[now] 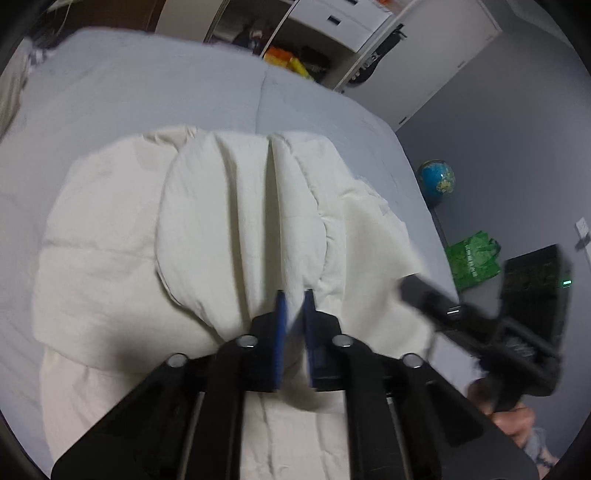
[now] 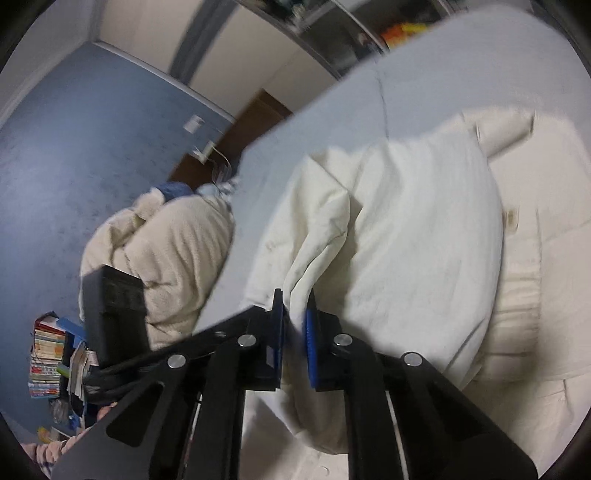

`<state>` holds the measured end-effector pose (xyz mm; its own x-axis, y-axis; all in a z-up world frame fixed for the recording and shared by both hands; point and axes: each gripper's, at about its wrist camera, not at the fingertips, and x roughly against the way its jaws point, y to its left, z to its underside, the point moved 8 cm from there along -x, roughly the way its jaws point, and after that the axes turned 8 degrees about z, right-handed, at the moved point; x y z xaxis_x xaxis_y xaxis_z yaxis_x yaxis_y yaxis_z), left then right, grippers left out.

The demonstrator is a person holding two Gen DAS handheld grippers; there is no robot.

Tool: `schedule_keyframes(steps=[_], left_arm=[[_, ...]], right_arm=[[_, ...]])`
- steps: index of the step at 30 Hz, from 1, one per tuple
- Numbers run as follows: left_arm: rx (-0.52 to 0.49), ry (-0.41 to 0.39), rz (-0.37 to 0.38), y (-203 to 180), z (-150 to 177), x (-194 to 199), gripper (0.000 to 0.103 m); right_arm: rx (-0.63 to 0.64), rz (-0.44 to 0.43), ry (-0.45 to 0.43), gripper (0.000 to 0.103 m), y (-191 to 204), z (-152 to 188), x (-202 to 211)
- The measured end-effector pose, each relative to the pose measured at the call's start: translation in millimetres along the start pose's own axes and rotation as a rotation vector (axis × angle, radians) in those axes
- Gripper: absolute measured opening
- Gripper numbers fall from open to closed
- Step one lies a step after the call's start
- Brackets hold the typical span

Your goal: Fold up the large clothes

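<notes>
- I am looking over a bed (image 1: 122,96) with a pale grey-blue cover, in a room with blue-grey walls; a wardrobe (image 1: 343,22) stands open beyond the far edge.
- Beside the bed I see a globe (image 1: 436,178), a green bag (image 1: 471,260) and, in the right wrist view, a stack of books (image 2: 46,360) on the floor.
- A cream quilted coat (image 1: 192,229) lies spread on the bed, filling the middle of both views.
- My left gripper (image 1: 295,295) is pinching a fold of the coat directly ahead of it; the fabric runs up from between the blue pads (image 1: 281,325) in taut pleats.
- My right gripper (image 2: 295,295) is likewise clamped on a lifted edge of the coat, which drapes from its pads down onto the bed.
- A second cream, fleecy heap (image 2: 173,251) lies at the bed's far side.
</notes>
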<state>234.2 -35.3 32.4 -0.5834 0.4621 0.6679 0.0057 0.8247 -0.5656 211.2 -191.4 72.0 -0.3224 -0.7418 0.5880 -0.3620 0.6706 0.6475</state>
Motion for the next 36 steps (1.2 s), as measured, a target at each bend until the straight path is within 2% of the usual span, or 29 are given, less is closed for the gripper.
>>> schedule_keyframes(steps=[3,8,10,12,15,17,19,22,25,29,31,32,33,34,35,36], left_arm=[[0.056,-0.042,0.031,13.2,7.7,14.4,0.006],[0.086,0.007,0.01,30.7,31.9,4.7,0.006],[0.109,0.024,0.015,37.5,40.6,-0.2,0.006],[0.106,0.03,0.02,39.2,45.3,-3.1,0.006],[0.09,0.024,0.031,37.1,43.7,-3.9,0.006],[0.09,0.021,0.032,37.4,39.4,-4.5,0.006],[0.089,0.019,0.033,37.3,38.1,-2.2,0.006],[0.088,0.022,0.033,36.4,40.3,-0.1,0.006],[0.094,0.023,0.035,34.8,38.2,0.8,0.006],[0.097,0.026,0.037,35.0,38.8,1.0,0.006],[0.102,0.026,0.038,36.0,38.0,0.6,0.006],[0.104,0.026,0.039,36.3,37.7,0.5,0.006],[0.107,0.024,0.04,36.7,37.3,0.9,0.006],[0.111,0.021,0.043,37.0,36.6,1.5,0.006],[0.114,0.019,0.044,36.9,36.1,2.4,0.006],[0.116,0.018,0.045,37.0,35.3,3.5,0.006]], right_arm=[[0.025,0.001,-0.058,0.007,3.6,2.2,20.6],[0.044,0.059,-0.016,0.007,-9.9,33.6,5.4],[0.013,0.073,0.006,0.007,-23.0,49.8,0.4],[-0.043,0.038,0.016,0.008,-30.8,57.8,1.4],[-0.123,0.006,0.001,0.011,-41.7,55.2,11.3],[-0.161,0.019,-0.043,0.026,-47.4,42.5,20.0],[-0.23,0.033,-0.079,0.036,-59.3,27.6,27.8],[-0.305,0.091,-0.097,0.04,-75.2,10.7,29.2],[-0.338,0.205,0.019,0.041,-87.6,6.7,7.1],[-0.272,0.282,0.1,0.063,-77.6,4.0,-18.7],[-0.229,0.322,0.131,0.065,-72.0,3.2,-31.8],[-0.213,0.328,0.137,0.061,-69.2,3.1,-36.0],[-0.18,0.321,0.135,0.05,-64.6,1.8,-40.4],[-0.142,0.318,0.136,0.013,-60.7,1.0,-44.1],[-0.122,0.325,0.147,0.001,-59.5,1.5,-47.2],[-0.125,0.295,0.138,0.0,-58.7,0.1,-46.7]])
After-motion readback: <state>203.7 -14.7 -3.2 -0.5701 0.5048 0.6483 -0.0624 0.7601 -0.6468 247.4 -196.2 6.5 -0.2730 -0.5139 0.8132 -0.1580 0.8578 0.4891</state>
